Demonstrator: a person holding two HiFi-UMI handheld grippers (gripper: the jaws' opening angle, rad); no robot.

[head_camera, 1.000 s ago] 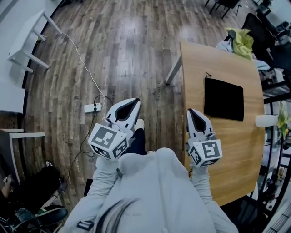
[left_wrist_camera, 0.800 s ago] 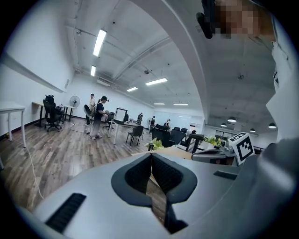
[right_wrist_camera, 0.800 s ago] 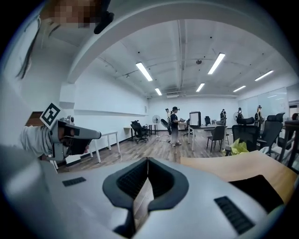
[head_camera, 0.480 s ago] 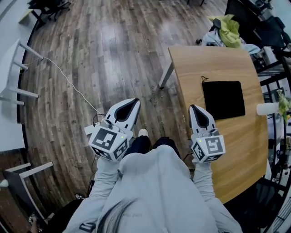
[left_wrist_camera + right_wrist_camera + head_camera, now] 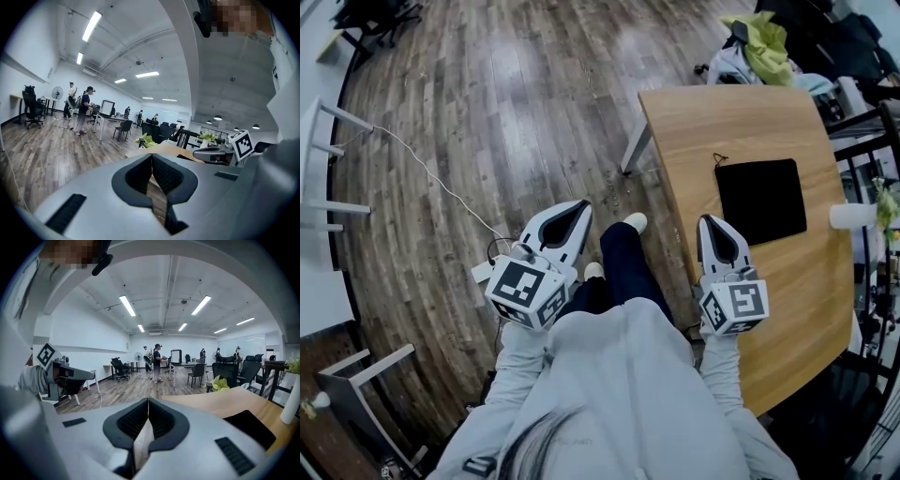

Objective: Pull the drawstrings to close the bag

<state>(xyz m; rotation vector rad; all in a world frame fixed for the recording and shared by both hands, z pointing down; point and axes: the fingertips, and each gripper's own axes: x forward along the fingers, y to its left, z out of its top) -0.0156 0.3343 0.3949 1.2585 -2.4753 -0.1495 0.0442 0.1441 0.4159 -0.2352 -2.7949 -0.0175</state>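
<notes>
A flat black drawstring bag (image 5: 760, 201) lies on the wooden table (image 5: 703, 122) at the right of the head view, its thin cord (image 5: 718, 158) showing at the far left corner. My right gripper (image 5: 713, 223) hovers over the table's near left edge, short of the bag, shut and empty. My left gripper (image 5: 578, 209) hangs over the floor left of the table, also shut with nothing in it. In the right gripper view the bag (image 5: 248, 427) lies ahead to the right of the shut jaws (image 5: 148, 403). The left gripper view shows shut jaws (image 5: 151, 158) and the table (image 5: 161, 149) beyond.
A white cylinder (image 5: 851, 217) stands at the table's right edge. A chair with yellow-green cloth (image 5: 764, 42) sits beyond the table. A power strip (image 5: 484, 272) and white cable (image 5: 422, 169) lie on the floor at left. People (image 5: 84, 110) stand far off.
The person has stepped toward the table, one leg now forward. The table and bag have shifted left and nearer in the head view. Both grippers stay shut.
</notes>
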